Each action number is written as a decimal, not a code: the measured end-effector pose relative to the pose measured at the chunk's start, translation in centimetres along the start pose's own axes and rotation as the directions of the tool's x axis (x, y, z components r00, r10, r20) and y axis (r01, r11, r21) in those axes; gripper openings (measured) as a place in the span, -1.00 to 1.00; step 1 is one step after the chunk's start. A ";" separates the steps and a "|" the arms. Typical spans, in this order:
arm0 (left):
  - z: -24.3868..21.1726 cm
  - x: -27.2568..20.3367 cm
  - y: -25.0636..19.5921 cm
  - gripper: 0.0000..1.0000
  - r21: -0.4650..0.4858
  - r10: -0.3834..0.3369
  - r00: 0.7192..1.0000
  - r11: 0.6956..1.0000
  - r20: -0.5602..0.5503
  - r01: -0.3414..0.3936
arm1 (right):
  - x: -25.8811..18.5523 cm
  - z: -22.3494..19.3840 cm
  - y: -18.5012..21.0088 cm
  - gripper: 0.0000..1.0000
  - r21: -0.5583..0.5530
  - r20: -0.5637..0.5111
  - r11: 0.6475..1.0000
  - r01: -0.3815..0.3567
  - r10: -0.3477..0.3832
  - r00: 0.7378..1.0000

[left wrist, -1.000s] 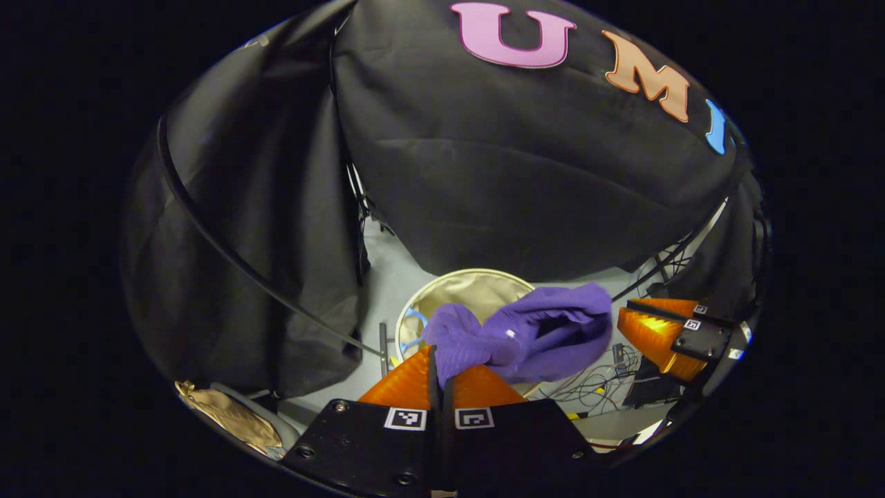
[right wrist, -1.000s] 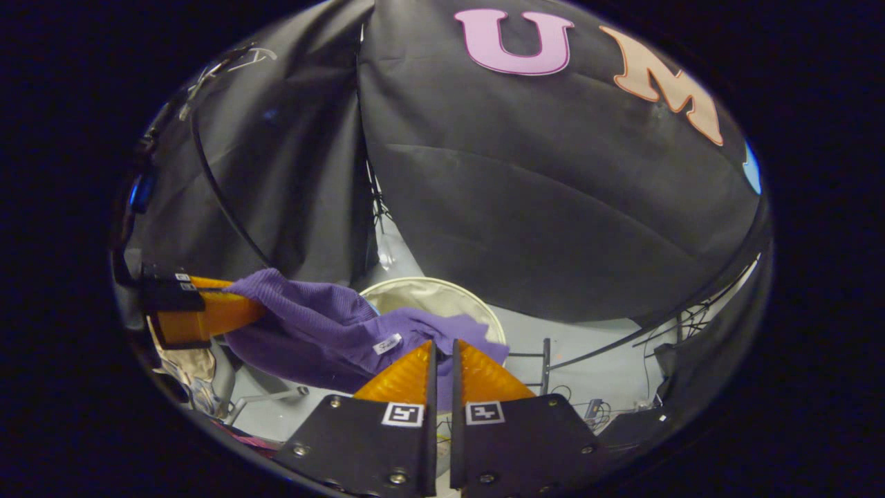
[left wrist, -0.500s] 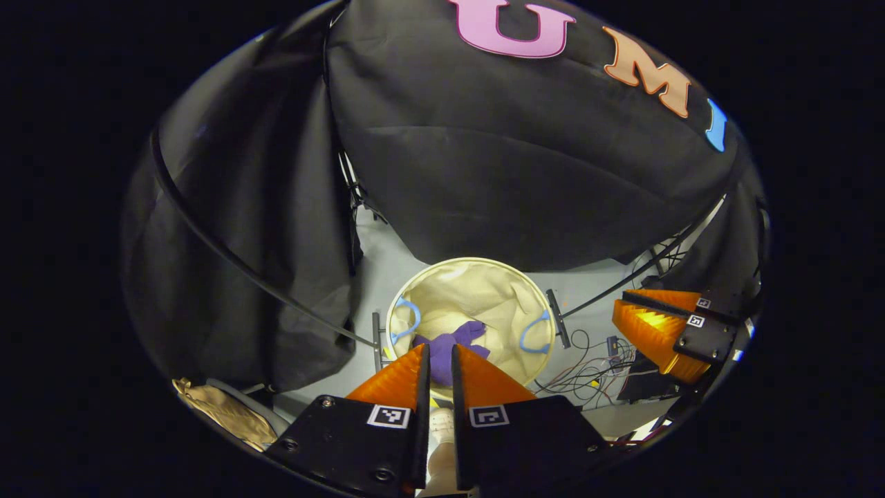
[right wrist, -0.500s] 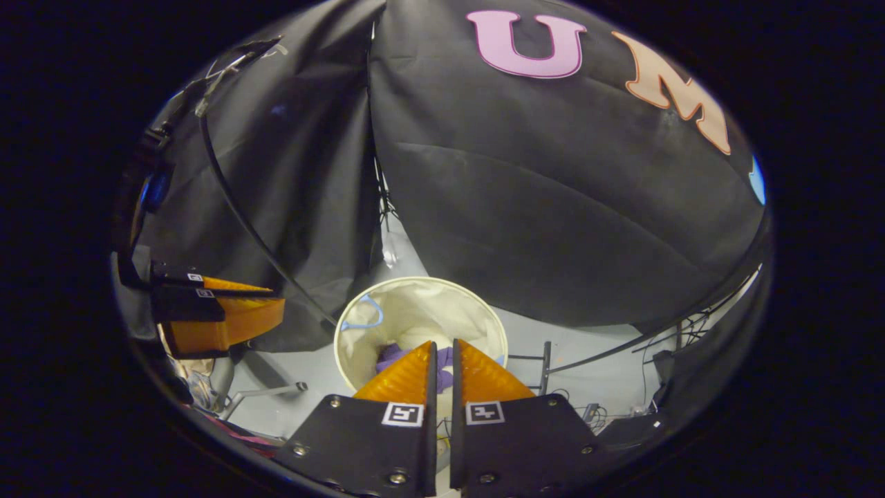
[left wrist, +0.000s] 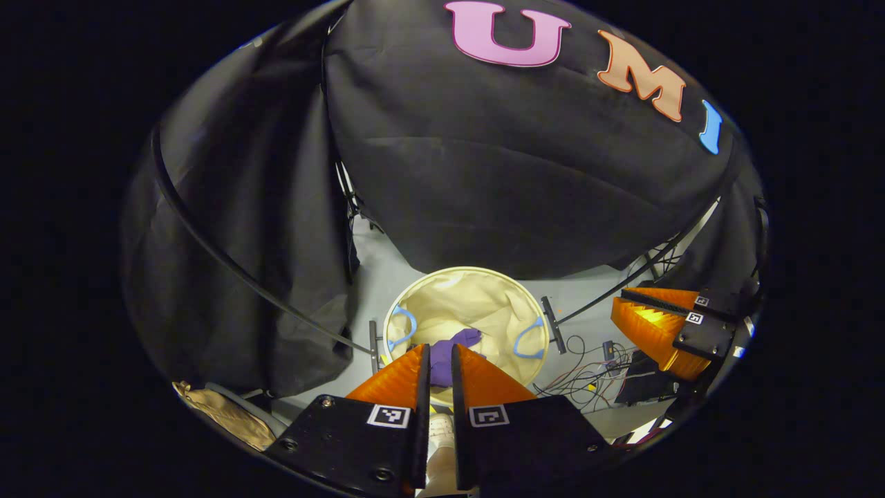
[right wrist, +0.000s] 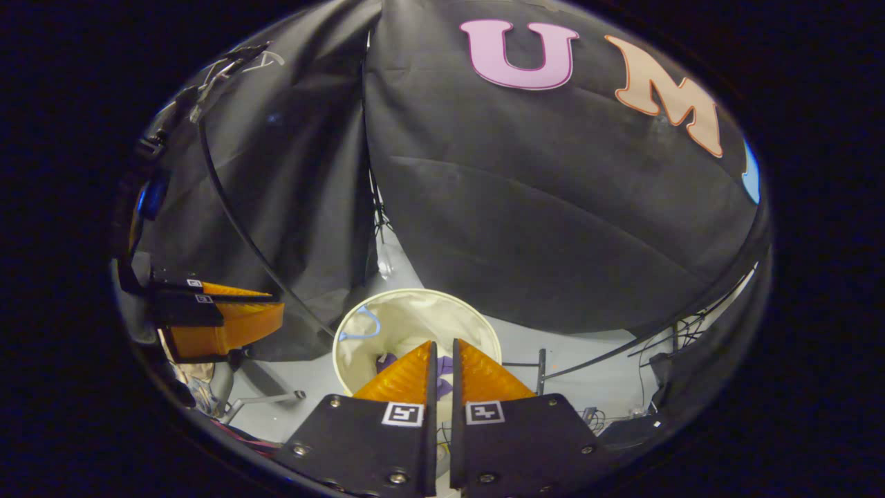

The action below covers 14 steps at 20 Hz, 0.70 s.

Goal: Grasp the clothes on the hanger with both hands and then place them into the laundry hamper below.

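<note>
The purple garment point(left wrist: 448, 347) lies crumpled at the bottom of the round cream laundry hamper point(left wrist: 442, 287), which stands on the grey floor point(left wrist: 377, 277) below and just ahead of both pairs of fingers. The left gripper point(left wrist: 437, 356) hangs over the hamper with its fingers parted by a narrow gap, grasping nothing. The right gripper point(right wrist: 442, 353) is likewise released, with a slim gap between its fingers and a bit of purple cloth point(right wrist: 386, 360) showing beside them in the hamper point(right wrist: 415, 296).
</note>
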<state>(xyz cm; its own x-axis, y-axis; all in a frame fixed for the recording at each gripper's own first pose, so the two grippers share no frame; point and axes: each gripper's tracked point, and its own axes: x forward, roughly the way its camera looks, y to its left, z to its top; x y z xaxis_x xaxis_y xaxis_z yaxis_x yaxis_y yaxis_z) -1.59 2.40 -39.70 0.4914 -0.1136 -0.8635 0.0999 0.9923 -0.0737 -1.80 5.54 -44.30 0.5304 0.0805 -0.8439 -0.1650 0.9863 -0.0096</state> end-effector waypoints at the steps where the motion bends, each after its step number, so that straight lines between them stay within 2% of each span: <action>1: 0.6 -0.1 -0.1 -0.66 0.007 -0.005 1.000 1.000 0.025 0.005 | -0.4 0.5 -0.2 -0.84 0.002 0.015 1.000 0.006 -0.006 1.000; 3: 2.6 -1.2 -0.7 -0.72 0.024 -0.017 0.996 1.000 0.090 0.015 | -1.4 1.7 -0.6 -0.84 0.007 0.053 1.000 0.019 -0.019 0.998; 4: 3.7 -2.5 -1.5 -0.66 0.027 -0.025 0.992 0.999 0.125 0.022 | -1.9 2.4 -0.7 -0.84 0.011 0.073 1.000 0.025 -0.026 0.997; 6: 6.2 -4.4 -2.6 -0.65 0.030 -0.037 0.978 0.999 0.206 0.031 | -3.1 3.9 -1.0 -0.84 0.019 0.119 0.999 0.038 -0.040 0.992; 14: 13.2 -11.4 -4.6 -0.66 0.051 -0.081 0.879 0.997 0.469 0.065 | -8.6 10.4 -2.8 -0.84 0.054 0.301 0.995 0.082 -0.094 0.949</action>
<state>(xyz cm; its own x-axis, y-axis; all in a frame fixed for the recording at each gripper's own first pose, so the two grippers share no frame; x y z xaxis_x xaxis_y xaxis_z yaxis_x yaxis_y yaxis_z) 3.77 -1.52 -22.96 0.8299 -0.2040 -0.5193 0.1754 0.9790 -0.1043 2.71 3.60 -31.41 0.7692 0.0267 -0.6384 -0.0761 0.9958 -0.0500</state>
